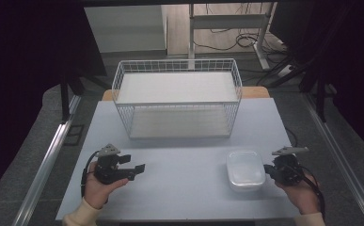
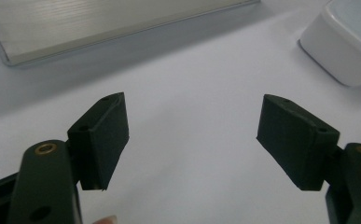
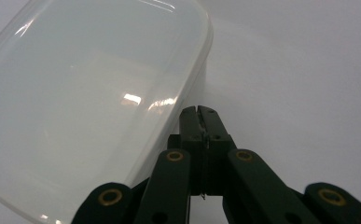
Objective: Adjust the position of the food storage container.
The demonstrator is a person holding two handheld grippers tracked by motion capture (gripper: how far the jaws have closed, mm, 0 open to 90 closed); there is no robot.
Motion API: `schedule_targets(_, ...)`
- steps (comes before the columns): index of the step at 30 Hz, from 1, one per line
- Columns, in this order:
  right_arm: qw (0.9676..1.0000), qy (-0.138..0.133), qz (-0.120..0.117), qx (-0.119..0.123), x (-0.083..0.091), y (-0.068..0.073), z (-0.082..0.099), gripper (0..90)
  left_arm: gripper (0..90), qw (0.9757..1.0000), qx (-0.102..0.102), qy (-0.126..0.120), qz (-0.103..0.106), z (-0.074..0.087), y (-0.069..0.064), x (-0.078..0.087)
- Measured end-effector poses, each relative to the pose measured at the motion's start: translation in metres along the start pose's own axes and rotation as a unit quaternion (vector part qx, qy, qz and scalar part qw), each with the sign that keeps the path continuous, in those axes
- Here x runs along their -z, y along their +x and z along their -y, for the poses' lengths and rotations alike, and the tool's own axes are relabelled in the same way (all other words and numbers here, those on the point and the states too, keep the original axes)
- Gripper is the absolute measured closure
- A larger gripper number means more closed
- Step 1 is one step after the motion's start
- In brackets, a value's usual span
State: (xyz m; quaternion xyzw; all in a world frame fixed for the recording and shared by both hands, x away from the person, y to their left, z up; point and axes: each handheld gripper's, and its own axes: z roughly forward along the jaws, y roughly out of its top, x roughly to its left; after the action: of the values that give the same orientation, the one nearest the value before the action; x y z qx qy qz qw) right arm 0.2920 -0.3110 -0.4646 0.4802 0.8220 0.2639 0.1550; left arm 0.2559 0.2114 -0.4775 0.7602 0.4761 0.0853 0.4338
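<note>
Pale grey surface (image 1: 179, 165) fronts a dark room, a wire rack (image 1: 177, 96) standing at its far side. On it, near the front right, sits the box (image 1: 245, 169), a lidded translucent tub, well short of the rack. Just beside its right edge is the right gripper (image 1: 268, 170), jaws pressed together on nothing, beside the rim. To grip well, it should probably part first, then straddle the rim squarely. Well apart to the left hovers the left gripper (image 1: 139, 168), jaws wide, empty.
</note>
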Motion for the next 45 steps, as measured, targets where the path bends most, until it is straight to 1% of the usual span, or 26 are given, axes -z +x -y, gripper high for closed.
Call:
schedule_targets(3, 0.9998, 0.001, -0.011, 0.016, -0.005, 0.009, -0.009, 89.5, 24.7, 1.0, 0.001, -0.001, -0.001, 0.0, 0.0, 0.0)
schedule_targets(6, 0.999, 0.002, -0.022, 0.038, -0.011, 0.022, -0.018, 89.5, 24.7, 1.0, 0.002, -0.002, 0.0, 0.0, 0.0, 0.001)
schedule_targets(7, 0.9988, 0.003, -0.026, 0.042, -0.012, 0.025, -0.02, 89.5, 24.7, 1.0, 0.002, -0.002, -0.001, 0.0, 0.0, 0.001)
schedule_targets(10, 0.9972, 0.009, -0.042, 0.061, -0.018, 0.04, -0.027, 89.5, 24.6, 1.0, 0.003, -0.003, 0.0, 0.0, 0.0, 0.002)
schedule_targets(13, 0.9954, 0.011, -0.053, 0.079, -0.023, 0.052, -0.031, 89.5, 24.7, 1.0, 0.005, -0.005, 0.002, -0.001, 0.001, 0.002)
schedule_targets(16, 0.9942, 0.013, -0.063, 0.086, -0.027, 0.063, -0.035, 89.5, 24.7, 1.0, 0.006, -0.004, 0.003, 0.0, 0.002, 0.002)
schedule_targets(20, 0.9916, 0.018, -0.078, 0.102, -0.034, 0.078, -0.042, 89.5, 24.6, 1.0, 0.007, -0.005, 0.003, -0.001, 0.002, 0.002)
schedule_targets(25, 0.9886, 0.025, -0.089, 0.119, -0.042, 0.096, -0.046, 89.5, 24.6, 0.9999, 0.01, -0.009, 0.008, -0.001, 0.001, 0.004)
schedule_targets(27, 0.9875, 0.025, -0.093, 0.125, -0.043, 0.102, -0.047, 89.5, 24.6, 0.9999, 0.011, -0.009, 0.007, -0.001, 0.002, 0.004)
schedule_targets(31, 0.9854, 0.027, -0.11, 0.127, -0.046, 0.113, -0.049, 89.5, 24.5, 0.9999, 0.011, -0.004, 0.004, 0.0, 0.003, 0.001)
schedule_targets(33, 0.9841, 0.027, -0.112, 0.135, -0.048, 0.118, -0.05, 89.5, 24.5, 0.9999, 0.012, -0.004, 0.003, 0.0, 0.002, 0.002)
schedule_targets(37, 0.9788, 0.037, -0.135, 0.149, -0.05, 0.134, -0.05, 89.5, 24.5, 0.9999, 0.011, -0.008, 0.003, 0.0, 0.002, 0.004)
schedule_targets(42, 0.9758, 0.038, -0.145, 0.159, -0.052, 0.145, -0.048, 89.5, 24.5, 0.9999, 0.01, -0.005, 0.003, 0.0, 0.002, 0.002)
schedule_targets(45, 0.9755, 0.036, -0.149, 0.158, -0.053, 0.146, -0.048, 89.5, 24.5, 0.9999, 0.009, -0.006, 0.003, 0.0, 0.002, 0.003)
